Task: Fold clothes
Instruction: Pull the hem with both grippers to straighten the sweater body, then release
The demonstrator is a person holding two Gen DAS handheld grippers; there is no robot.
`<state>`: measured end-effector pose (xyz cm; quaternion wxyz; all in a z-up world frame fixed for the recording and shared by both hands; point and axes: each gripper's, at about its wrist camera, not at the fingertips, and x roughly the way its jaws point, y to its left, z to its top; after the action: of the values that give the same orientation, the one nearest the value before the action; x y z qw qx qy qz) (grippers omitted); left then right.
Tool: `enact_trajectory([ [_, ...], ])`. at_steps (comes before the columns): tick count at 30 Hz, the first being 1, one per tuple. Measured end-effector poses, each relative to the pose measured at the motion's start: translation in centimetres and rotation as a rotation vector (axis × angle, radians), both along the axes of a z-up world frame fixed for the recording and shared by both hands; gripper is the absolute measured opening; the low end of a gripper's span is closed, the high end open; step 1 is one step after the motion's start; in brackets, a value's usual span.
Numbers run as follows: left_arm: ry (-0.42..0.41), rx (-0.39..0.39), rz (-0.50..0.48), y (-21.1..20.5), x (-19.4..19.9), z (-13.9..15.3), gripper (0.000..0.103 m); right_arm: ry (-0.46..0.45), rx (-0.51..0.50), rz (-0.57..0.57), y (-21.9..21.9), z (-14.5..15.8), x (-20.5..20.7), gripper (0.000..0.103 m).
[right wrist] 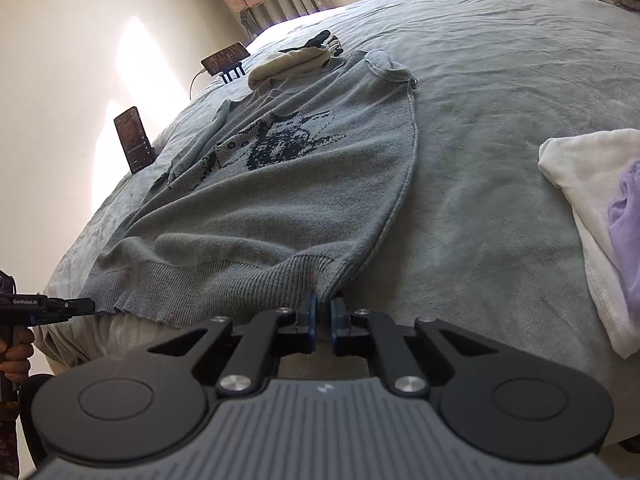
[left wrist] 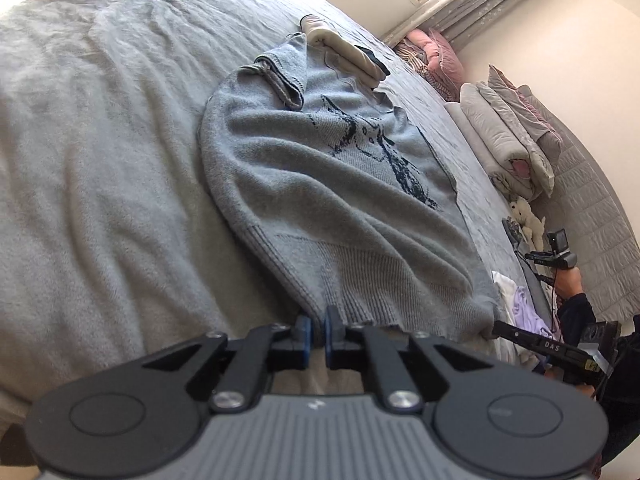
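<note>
A grey knit sweater (left wrist: 320,184) with a dark blue cat picture lies spread on the bed, sleeves folded in over the body; it also shows in the right wrist view (right wrist: 280,200). My left gripper (left wrist: 318,326) is shut on the ribbed hem at its left corner. My right gripper (right wrist: 324,312) is shut on the hem at its right corner. Each gripper shows in the other's view: the right one (left wrist: 516,334) at the far hem corner, the left one (right wrist: 76,306) likewise.
The bed (left wrist: 100,160) has a grey blanket. Folded cream clothing (left wrist: 344,52) lies beyond the sweater's collar. Two phones (right wrist: 134,144) stand at the bed's edge. A white and lilac garment (right wrist: 600,220) lies to the right. Folded quilts (left wrist: 508,136) are stacked by the wall.
</note>
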<state>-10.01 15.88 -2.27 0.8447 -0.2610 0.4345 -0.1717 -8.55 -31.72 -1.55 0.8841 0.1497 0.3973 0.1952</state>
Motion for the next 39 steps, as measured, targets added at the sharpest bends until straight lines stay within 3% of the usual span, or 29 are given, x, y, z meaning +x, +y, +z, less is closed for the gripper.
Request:
enact_trajectory([
  [7,-0.037,0.010,-0.014,2.4,-2.6,2.7,0.005,-0.044,0.006,-0.007,-1.5,4.2,-2.4,0.006],
  [11,-0.023,0.050,-0.046,2.4,-3.6,2.6,0.005,-0.049,-0.052,0.013,-1.2,5.5,-3.7,0.006],
  [16,0.012,0.094,-0.063,1.9,-3.9,1.1,0.005,-0.009,-0.120,0.033,-0.5,4.2,-3.9,0.006],
  [24,0.070,0.157,-0.062,1.0,-2.7,-1.8,0.005,0.100,-0.150,-0.006,-1.0,0.0,-1.9,0.006],
  [31,0.073,0.168,-0.082,1.3,-2.5,-2.2,0.006,0.108,-0.201,0.009,-0.3,-0.8,-1.3,0.006],
  [34,0.076,0.164,-0.097,1.5,-2.5,-1.9,0.010,0.098,-0.231,0.021,0.1,-0.2,-1.3,0.009],
  [35,0.072,0.167,-0.103,1.5,-2.5,-1.6,0.011,0.093,-0.241,0.023,0.2,0.0,-1.3,0.014],
  [39,0.031,0.188,-0.109,1.5,-2.3,0.1,0.030,0.048,-0.283,0.017,0.6,1.5,-1.1,0.018],
])
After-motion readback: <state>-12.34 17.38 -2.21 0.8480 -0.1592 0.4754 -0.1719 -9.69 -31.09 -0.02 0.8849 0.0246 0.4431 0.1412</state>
